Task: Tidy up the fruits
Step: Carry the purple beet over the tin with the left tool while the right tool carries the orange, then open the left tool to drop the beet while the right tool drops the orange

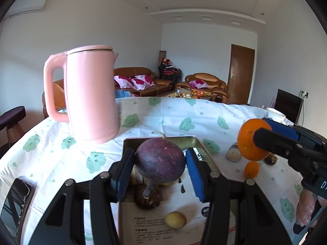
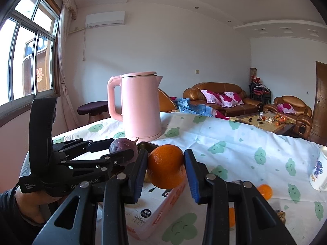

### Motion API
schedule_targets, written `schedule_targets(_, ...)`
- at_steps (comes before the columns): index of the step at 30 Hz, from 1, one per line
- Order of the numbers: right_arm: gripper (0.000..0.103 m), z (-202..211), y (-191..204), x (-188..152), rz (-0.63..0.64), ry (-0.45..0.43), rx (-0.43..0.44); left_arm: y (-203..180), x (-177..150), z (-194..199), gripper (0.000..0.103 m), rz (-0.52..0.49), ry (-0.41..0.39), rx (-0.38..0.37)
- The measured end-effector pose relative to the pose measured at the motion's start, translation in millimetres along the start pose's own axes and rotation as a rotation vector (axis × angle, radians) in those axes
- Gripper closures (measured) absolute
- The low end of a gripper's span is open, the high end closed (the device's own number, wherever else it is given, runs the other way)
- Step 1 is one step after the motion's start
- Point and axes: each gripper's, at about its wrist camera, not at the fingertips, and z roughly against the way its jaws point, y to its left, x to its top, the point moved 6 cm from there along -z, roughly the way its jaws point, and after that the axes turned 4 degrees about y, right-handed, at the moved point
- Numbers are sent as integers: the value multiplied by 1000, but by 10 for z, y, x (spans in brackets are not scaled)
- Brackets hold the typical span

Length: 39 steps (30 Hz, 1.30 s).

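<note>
My left gripper [image 1: 160,161] is shut on a round purple fruit [image 1: 160,159] with a stem, held above an open cardboard box [image 1: 184,196]. In the box lie a brown fruit [image 1: 148,199] and a small yellow fruit [image 1: 175,219]. My right gripper [image 2: 165,167] is shut on a large orange [image 2: 165,166], held above the box's right edge [image 2: 155,210]; it also shows in the left wrist view [image 1: 253,140]. The left gripper with the purple fruit [image 2: 122,148] shows in the right wrist view.
A pink kettle [image 1: 92,96] stands behind the box. A small orange [image 1: 251,169], a pale fruit [image 1: 234,153] and a dark fruit [image 1: 270,159] lie on the cloth right of the box. A white mug [image 2: 318,171] stands far right. A phone [image 1: 16,202] lies left.
</note>
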Motion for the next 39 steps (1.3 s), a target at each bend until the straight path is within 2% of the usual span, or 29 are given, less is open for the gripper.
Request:
schedule_targets(18, 64, -380, 202, -46, 14, 76, 53, 154, -86, -102, 50, 2, 65, 25)
schedule_targets(39, 64, -714, 199, -299, -31, 233, 118, 131, -167, -287, 49, -34, 178, -13)
